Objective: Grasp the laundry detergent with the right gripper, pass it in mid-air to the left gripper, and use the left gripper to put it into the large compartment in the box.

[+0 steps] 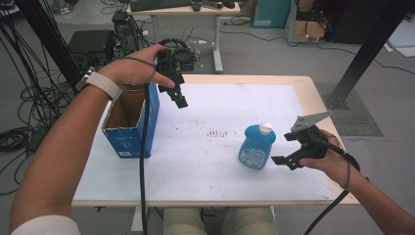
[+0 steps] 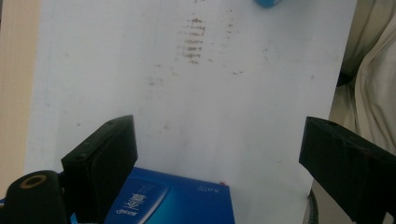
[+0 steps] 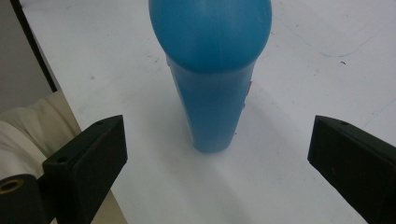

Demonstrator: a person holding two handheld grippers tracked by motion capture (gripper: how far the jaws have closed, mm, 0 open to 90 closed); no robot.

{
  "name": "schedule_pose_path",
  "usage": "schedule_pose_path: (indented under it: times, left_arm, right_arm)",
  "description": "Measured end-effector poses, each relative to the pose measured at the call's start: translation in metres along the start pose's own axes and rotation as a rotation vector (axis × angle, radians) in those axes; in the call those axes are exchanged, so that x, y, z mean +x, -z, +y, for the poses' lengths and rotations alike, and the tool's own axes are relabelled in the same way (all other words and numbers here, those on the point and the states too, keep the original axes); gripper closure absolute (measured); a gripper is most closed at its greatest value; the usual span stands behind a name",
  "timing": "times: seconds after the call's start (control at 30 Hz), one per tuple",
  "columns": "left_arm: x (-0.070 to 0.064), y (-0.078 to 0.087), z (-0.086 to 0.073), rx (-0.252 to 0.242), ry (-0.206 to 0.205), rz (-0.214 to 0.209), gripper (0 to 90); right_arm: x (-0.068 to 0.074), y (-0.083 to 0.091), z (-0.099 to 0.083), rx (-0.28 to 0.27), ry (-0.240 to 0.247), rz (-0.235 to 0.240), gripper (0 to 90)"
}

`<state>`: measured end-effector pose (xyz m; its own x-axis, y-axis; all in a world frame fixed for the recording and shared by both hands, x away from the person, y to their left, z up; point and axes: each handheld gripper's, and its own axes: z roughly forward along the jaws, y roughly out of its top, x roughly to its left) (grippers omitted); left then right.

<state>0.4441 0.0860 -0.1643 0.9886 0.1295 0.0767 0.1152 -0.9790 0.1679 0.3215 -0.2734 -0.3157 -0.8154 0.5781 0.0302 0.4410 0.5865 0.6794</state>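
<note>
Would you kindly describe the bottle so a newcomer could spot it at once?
On the white table, look right of centre, just ahead of the open right gripper. The blue bottle stands upright there, white-capped and rounded, unlike the open blue box at the left edge.

The white-topped table [image 1: 205, 166] (smudged at centre) bears a blue bottle [image 1: 257, 147] and an open blue box [image 1: 131, 122].

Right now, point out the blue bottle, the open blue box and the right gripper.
blue bottle [image 1: 256, 149], high view, front label.
blue box [image 1: 151, 115], high view, right side wall.
right gripper [image 1: 280, 148], high view, between its open jaws.
</note>
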Motion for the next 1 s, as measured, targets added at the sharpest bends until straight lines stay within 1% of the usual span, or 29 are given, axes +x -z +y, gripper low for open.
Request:
schedule_pose_path:
  times: [0.07,0.1,0.13,0.17,0.2,0.23,0.27,0.3,0.4,0.5,0.6,0.73,0.77,0.87,0.9,1.0]
  left_arm:
    - [-0.0002,0.0000,0.0000,0.000,0.001,0.000,11.7]
    - [-0.0002,0.0000,0.0000,-0.001,0.001,0.000,11.7]
    - [-0.0003,-0.0001,-0.0001,-0.002,-0.001,0.002,11.6]
    - [-0.0005,0.0000,-0.0001,-0.002,-0.002,0.002,11.7]
    - [-0.0005,0.0000,-0.0001,-0.002,-0.002,0.002,11.7]
    - [-0.0006,0.0002,-0.0001,-0.002,-0.002,0.002,11.7]
    - [-0.0006,0.0003,-0.0003,-0.001,-0.001,0.000,11.6]
    - [-0.0005,0.0002,-0.0004,-0.001,0.000,0.001,11.7]
    - [-0.0005,0.0002,-0.0004,0.000,0.004,-0.002,11.7]
    - [-0.0006,0.0003,-0.0004,0.000,0.003,-0.003,11.6]
    - [-0.0008,0.0001,-0.0006,-0.008,0.002,0.000,11.6]
    - [-0.0010,0.0004,-0.0007,-0.005,0.000,0.000,11.5]
    - [-0.0010,0.0004,-0.0007,-0.005,0.000,0.000,11.5]
    - [-0.0008,0.0005,-0.0010,-0.006,0.000,0.001,11.5]
    - [-0.0008,0.0005,-0.0010,-0.006,0.000,0.001,11.5]
    - [-0.0008,0.0007,-0.0012,-0.005,0.002,0.000,11.5]
  right_arm:
    - [0.0002,0.0000,0.0002,0.001,0.004,0.000,4.8]
    - [0.0011,0.0006,0.0004,0.006,-0.005,-0.002,5.0]
    - [-0.0012,0.0014,0.0008,0.010,0.025,-0.004,5.0]
    - [-0.0006,0.0019,0.0012,0.012,0.011,-0.005,4.9]
    - [-0.0006,0.0019,0.0012,0.012,0.011,-0.005,4.9]
    - [-0.0005,0.0017,0.0020,-0.002,0.002,-0.004,4.9]
    - [-0.0011,0.0035,0.0021,0.011,0.005,-0.009,4.9]
    - [-0.0004,0.0033,0.0025,0.004,-0.004,-0.009,4.9]
    - [-0.0005,0.0024,0.0018,-0.002,0.000,-0.008,4.9]
    - [0.0003,0.0028,0.0014,0.006,-0.017,-0.008,5.0]
    - [0.0011,0.0021,0.0010,0.005,-0.016,-0.006,5.0]
    - [0.0013,0.0017,0.0011,0.000,-0.019,-0.001,5.0]
    - [0.0008,0.0010,0.0012,-0.005,-0.008,0.004,5.0]
    - [0.0006,0.0011,0.0015,0.000,-0.001,0.005,4.9]
    - [0.0014,0.0016,0.0016,0.005,-0.011,0.004,4.9]
    - [0.0014,0.0016,0.0017,0.004,-0.010,0.004,4.9]
